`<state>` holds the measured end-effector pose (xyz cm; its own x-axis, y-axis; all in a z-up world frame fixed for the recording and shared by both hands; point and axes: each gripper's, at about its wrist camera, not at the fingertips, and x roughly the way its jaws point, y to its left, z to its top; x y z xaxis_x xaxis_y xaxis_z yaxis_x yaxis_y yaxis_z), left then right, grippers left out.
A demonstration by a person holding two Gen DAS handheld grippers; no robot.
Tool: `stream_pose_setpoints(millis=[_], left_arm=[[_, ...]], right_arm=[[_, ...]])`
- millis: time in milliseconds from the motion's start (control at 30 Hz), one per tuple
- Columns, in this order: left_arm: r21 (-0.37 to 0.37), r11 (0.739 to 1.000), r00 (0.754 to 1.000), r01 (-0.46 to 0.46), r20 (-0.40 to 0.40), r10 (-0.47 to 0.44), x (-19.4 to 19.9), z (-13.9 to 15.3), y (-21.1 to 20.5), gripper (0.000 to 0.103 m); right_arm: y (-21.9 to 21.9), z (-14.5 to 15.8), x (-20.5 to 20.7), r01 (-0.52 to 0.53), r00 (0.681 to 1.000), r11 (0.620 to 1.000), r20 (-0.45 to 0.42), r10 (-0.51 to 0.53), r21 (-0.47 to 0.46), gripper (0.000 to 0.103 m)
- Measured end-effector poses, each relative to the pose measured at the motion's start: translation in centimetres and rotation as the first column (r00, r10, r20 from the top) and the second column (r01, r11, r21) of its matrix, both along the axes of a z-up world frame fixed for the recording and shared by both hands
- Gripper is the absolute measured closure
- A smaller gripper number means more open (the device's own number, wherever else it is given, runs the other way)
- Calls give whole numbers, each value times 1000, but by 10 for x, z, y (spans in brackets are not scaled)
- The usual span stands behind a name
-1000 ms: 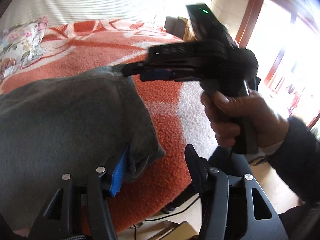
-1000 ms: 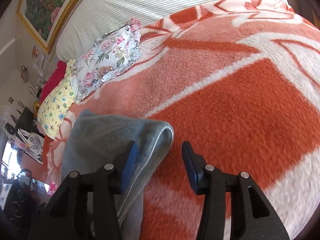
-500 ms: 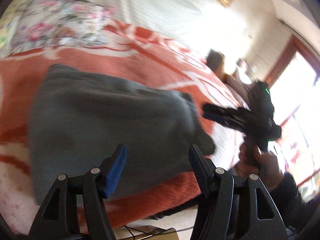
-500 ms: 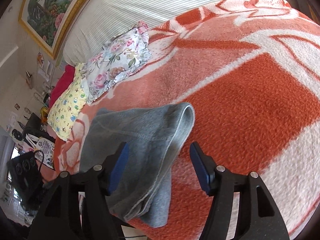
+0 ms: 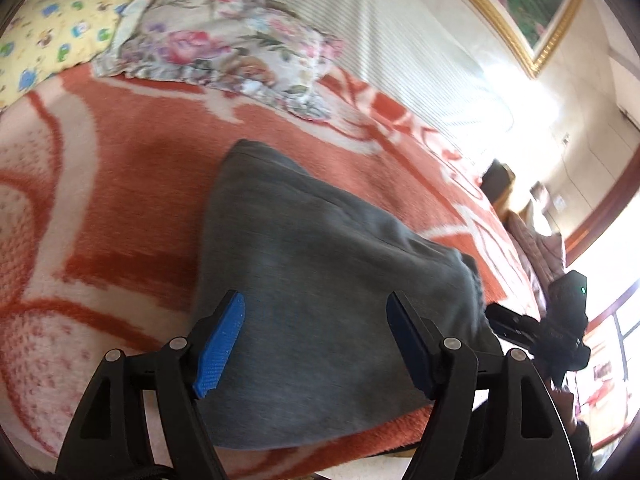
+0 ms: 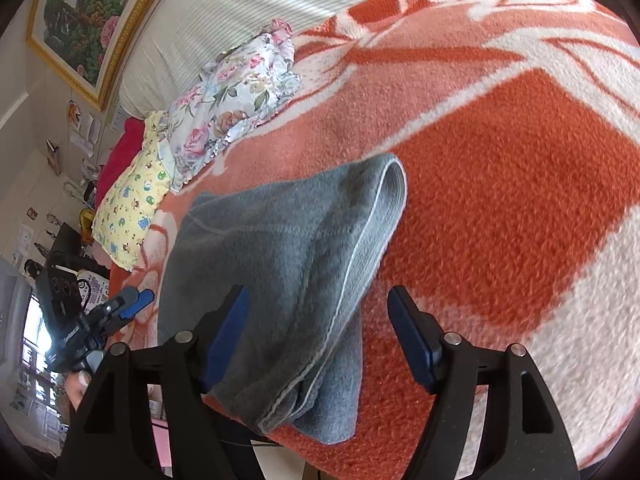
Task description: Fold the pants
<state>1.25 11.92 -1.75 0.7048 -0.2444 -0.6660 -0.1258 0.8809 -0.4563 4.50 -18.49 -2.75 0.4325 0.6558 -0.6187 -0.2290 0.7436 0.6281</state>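
Left wrist view: we see the folded grey fleece pants point(image 5: 320, 280) lying on the orange-and-white patterned blanket point(image 5: 120, 208).
Our left gripper point(image 5: 316, 344) and right gripper point(image 6: 320, 328) hold nothing, jaws spread above the pants.

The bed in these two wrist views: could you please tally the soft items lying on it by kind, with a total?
Folded grey fleece pants: 1
Pillows: 2 (floral-print pillow, yellow cartoon-print pillow)
Orange-and-white patterned blanket: 1
Red cushion, partly hidden: 1
Total: 5
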Motion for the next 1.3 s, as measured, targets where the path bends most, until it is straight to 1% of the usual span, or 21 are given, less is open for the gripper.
stream_pose_setpoints(millis=[233,467,533,667,867,967,1100,1167,1200,1233,1267,1300], left_arm=[[-7,997,996,-79,-32,79,5,-13,19,26],[-29,992,990,-122,-78,120,16,-28,32,24],[-48,992,989,-121,-95,116,21,-34,34,23],[-60,992,986,-113,-127,105,31,-45,32,22],[-122,986,985,-113,-146,95,40,-55,29,20],[-135,983,984,-121,-146,102,41,-57,28,19],[-128,986,986,-109,-141,91,44,-58,22,20],[-139,984,987,-107,-138,88,46,-60,22,20],[-153,982,987,-112,-135,91,46,-61,22,21],[-170,979,987,-116,-132,94,47,-62,23,22],[-182,976,987,-115,-129,92,47,-62,23,26],[-189,976,988,-112,-124,89,45,-62,22,34]], right_arm=[[11,-6,-1,-14,1000,1000,-19,14,-8,26],[19,-14,3,-23,999,1000,-42,23,-7,26],[20,-16,4,-25,999,1000,-46,25,-5,26],[22,-20,5,-21,998,1000,-52,21,-2,26],[29,-21,5,-41,999,999,-30,42,11,26],[33,-23,5,-50,998,999,-22,50,11,26],[29,-28,7,-36,999,997,-24,38,61,25],[28,-30,9,-27,999,996,-31,30,85,25],[29,-30,10,-34,999,996,-31,36,78,26],[33,-29,10,-43,999,998,-25,45,55,33],[36,-27,9,-53,998,998,-21,53,22,38],[39,-26,9,-58,998,998,-15,58,4,43]])
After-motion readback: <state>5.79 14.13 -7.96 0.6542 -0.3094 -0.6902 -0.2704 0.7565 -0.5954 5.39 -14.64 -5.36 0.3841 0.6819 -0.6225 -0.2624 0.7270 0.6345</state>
